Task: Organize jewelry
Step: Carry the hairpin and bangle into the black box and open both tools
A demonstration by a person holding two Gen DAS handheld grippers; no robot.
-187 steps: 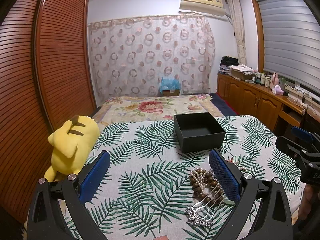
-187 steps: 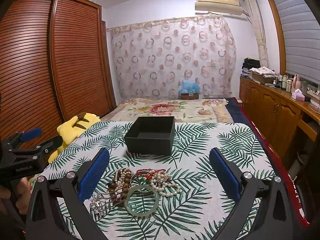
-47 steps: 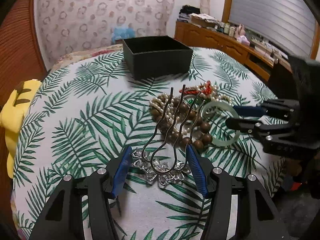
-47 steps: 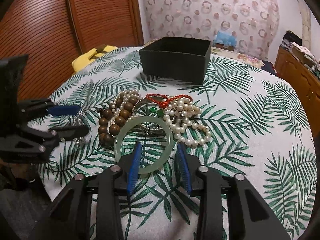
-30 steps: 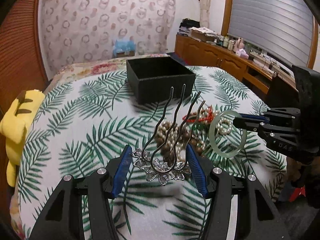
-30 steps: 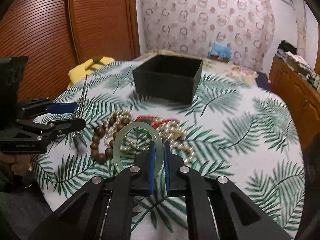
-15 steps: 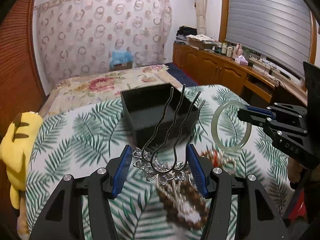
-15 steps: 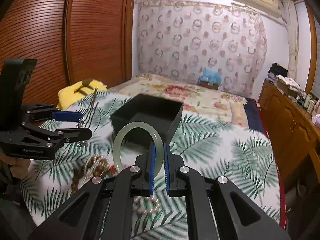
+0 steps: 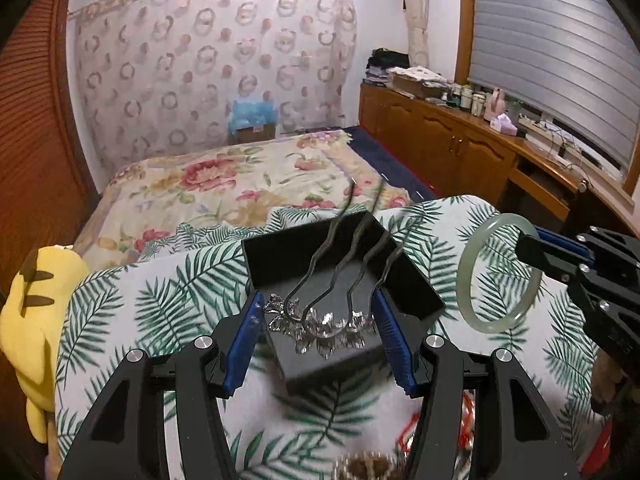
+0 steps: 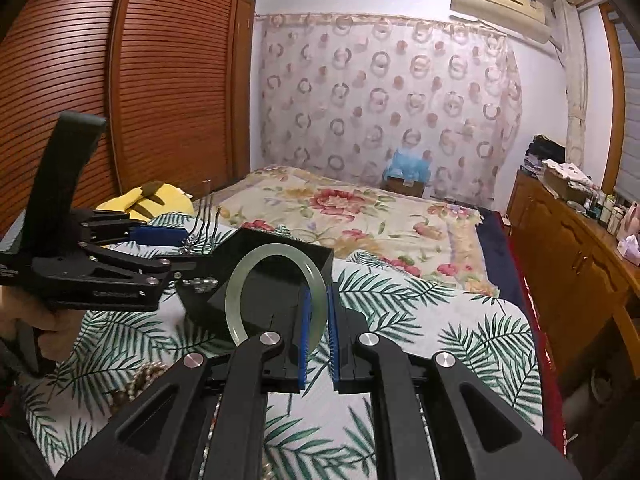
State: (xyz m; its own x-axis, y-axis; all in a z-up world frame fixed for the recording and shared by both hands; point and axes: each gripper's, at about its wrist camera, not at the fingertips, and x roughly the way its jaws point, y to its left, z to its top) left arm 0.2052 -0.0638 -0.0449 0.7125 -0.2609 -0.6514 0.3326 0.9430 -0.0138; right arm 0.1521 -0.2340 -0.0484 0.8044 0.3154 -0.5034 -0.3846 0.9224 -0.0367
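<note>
Hairpin [image 9: 324,316], bangle [image 9: 498,276] above box rim [image 9: 308,232]

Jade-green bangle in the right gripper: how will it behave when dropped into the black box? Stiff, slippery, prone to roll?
The bangle looks like a rigid closed ring, keeping its round shape while pinched at one side by the right gripper. Its glossy surface suggests it may slip if the grip loosens. Released on edge into the black box it could roll or clatter, and it looks stone-like, so probably brittle.
</note>
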